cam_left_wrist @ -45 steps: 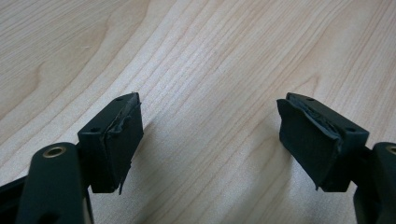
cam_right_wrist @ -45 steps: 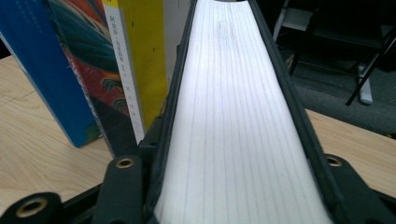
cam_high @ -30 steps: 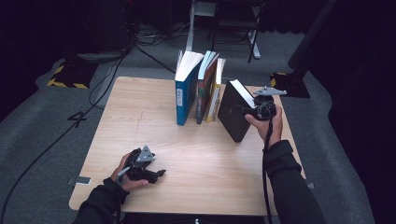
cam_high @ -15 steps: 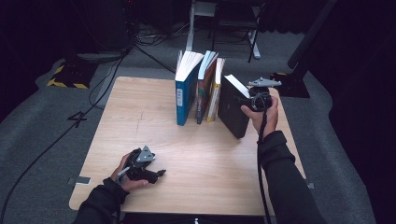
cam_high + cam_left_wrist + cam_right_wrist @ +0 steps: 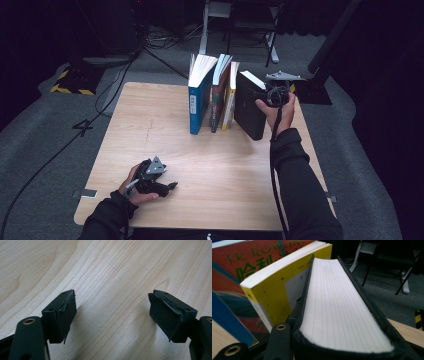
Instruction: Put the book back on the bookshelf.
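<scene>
Three books stand in a row at the back of the wooden table: a blue book, a red one and a yellow one. A thick black book stands just right of them. My right gripper is shut on its top edge; the jaws have just been closing with this book between them. In the right gripper view the black book's white pages run out from between the jaws, beside the yellow book. My left gripper rests at the front left, open over bare wood.
The table's right edge runs close behind the right hand. Beyond the far edge are chair legs, cables on the grey floor and a black-and-yellow block. A dark post slants at the right.
The right hand has moved up and toward the far side with the black book's top, bringing it nearer the yellow book. The left gripper has stayed put.
</scene>
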{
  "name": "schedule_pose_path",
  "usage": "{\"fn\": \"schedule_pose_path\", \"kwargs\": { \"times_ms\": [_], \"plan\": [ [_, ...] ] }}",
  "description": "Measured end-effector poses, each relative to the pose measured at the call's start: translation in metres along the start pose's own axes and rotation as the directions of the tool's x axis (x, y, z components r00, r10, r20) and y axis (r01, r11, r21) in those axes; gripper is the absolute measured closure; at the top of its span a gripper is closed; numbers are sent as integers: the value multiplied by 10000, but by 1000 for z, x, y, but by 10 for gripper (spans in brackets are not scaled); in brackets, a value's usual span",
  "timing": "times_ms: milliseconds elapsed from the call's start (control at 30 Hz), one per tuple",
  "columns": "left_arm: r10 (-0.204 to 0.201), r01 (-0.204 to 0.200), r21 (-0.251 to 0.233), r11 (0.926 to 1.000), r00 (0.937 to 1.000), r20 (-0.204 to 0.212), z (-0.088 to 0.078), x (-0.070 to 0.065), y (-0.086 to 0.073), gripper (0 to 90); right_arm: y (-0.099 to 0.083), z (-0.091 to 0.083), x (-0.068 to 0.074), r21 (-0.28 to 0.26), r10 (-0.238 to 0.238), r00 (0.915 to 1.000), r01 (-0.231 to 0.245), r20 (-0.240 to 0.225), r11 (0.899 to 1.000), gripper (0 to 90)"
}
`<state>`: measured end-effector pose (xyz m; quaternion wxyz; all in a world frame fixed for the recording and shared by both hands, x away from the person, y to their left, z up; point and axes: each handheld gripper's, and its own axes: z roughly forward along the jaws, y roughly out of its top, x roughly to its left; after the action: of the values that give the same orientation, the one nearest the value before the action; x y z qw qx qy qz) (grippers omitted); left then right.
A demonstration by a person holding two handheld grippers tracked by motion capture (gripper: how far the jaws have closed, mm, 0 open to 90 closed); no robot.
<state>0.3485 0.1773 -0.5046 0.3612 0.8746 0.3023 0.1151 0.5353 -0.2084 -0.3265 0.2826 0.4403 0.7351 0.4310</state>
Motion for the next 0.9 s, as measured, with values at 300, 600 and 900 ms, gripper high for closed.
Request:
{"fn": "schedule_pose_path", "kwargs": {
  "times_ms": [300, 600, 900],
  "plan": [
    [33, -33, 1, 10000, 10000, 51, 0, 0, 0, 220, -8, 21, -1, -621, 418, 9980, -389, 467, 9973, 533],
    [137, -137, 14, 9999, 9999, 63, 0, -1, 0, 223, -25, 28, 0, -1080, 600, 9969, -542, 516, 9927, 528],
    [92, -93, 6, 10000, 10000, 38, 0, -2, 0, 223, -27, 19, -1, -309, 333, 9993, -328, 163, 9990, 513]
  ]
}}
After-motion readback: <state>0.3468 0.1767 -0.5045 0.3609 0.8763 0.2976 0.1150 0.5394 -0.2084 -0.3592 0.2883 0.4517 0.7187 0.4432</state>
